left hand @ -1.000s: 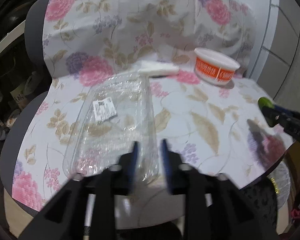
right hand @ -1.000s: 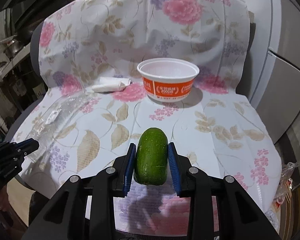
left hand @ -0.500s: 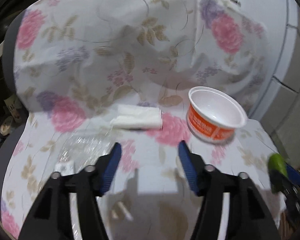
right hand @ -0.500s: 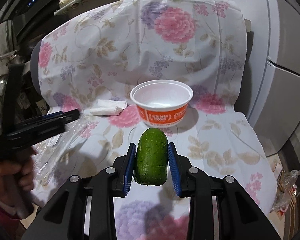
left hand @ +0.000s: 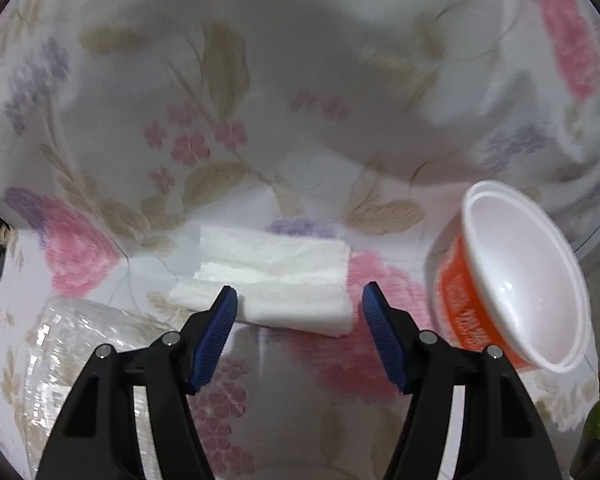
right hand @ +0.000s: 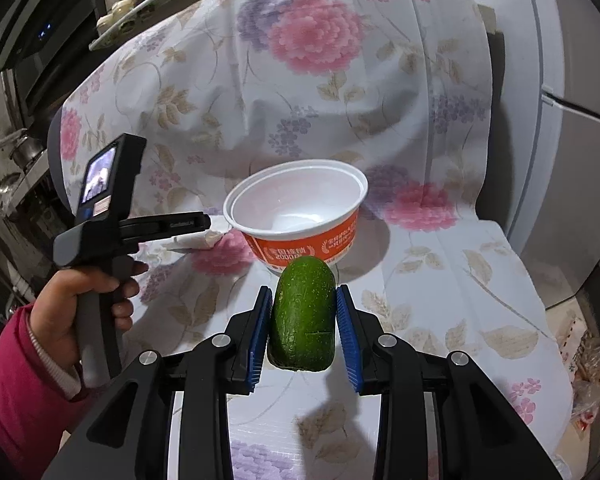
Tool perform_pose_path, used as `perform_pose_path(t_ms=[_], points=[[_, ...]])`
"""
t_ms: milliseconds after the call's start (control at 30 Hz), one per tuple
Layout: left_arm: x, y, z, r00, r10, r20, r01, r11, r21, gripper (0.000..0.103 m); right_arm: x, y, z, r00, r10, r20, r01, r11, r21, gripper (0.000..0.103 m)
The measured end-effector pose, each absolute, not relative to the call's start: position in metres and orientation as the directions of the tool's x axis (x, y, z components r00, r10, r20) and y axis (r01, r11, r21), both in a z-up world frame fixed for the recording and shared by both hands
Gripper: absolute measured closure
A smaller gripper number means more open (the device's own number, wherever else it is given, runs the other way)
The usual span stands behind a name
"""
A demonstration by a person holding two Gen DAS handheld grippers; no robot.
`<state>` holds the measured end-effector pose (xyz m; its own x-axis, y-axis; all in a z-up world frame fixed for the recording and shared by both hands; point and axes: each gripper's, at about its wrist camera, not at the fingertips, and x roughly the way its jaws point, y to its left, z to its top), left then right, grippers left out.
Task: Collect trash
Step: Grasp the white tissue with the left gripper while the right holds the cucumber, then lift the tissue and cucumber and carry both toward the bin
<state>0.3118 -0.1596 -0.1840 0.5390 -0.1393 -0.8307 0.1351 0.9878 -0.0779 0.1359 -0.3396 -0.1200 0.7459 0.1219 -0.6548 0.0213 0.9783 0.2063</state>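
Left wrist view shows my left tool (left hand: pixel 296 296) spread wide with nothing between its blue pads (left hand: pixel 214 330); the figures for its jaws have levelled off, so I read it as released. It hangs just short of a folded white tissue (left hand: pixel 276 276) that lies flat on the flowered cloth (left hand: pixel 220 128), the pads framing the tissue's near edge without touching it. To the left of the tool lies a crumpled clear plastic wrapper (left hand: pixel 72 344), and to the right stands an orange-and-white paper bowl (left hand: pixel 512 280), empty inside, near the tissue but apart from it.

On the right wrist view, my right tool (right hand: pixel 303 320) is clenched on a green fruit (right hand: pixel 303 316), rounded on top and cut flat at the bottom, both pads pressed against its sides. It is held above the cloth just in front of the bowl (right hand: pixel 300 216). The person's left hand (right hand: pixel 80 304), in a pink sleeve (right hand: pixel 16 392), grips the handle of the other tool, whose fingers point at the tissue to the left of the bowl. A grey fridge (right hand: pixel 572 160) stands at the right edge.
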Motion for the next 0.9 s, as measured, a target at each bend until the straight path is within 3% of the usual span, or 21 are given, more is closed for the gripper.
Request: perform_pose_path(t_ms=[67, 200, 233, 567, 900], points=[[0.314, -0.161, -0.190, 0.523, -0.147, -0.840, 0.148, 0.986, -0.081, 0.047, 0.137, -0.342, -0.123, 0.741, 0.121, -0.660, 0.026, 0.978, 0.208, 0.069], [0.312, -0.166, -0.197, 0.503, -0.145, -0.852, 0.173, 0.983, -0.065, 0.092, 0.133, -0.346, -0.122, 0.745, 0.119, -0.656, 0.034, 0.976, 0.216, 0.069], [0.309, -0.167, -0.192, 0.516, -0.136, -0.846, 0.177, 0.983, -0.051, 0.098, 0.130, -0.346, -0.120, 0.748, 0.114, -0.654, 0.037, 0.977, 0.212, 0.069], [0.209, -0.148, -0.100, 0.648, -0.292, -0.703, 0.289, 0.949, -0.127, 0.100, 0.090, -0.338, -0.085, 0.796, 0.088, -0.599, 0.038, 0.980, 0.194, 0.069], [0.095, -0.111, -0.066, 0.684, -0.431, -0.589, 0.449, 0.885, -0.126, 0.100, 0.034, -0.316, -0.065, 0.812, 0.127, -0.570, -0.019, 0.981, 0.192, 0.070]])
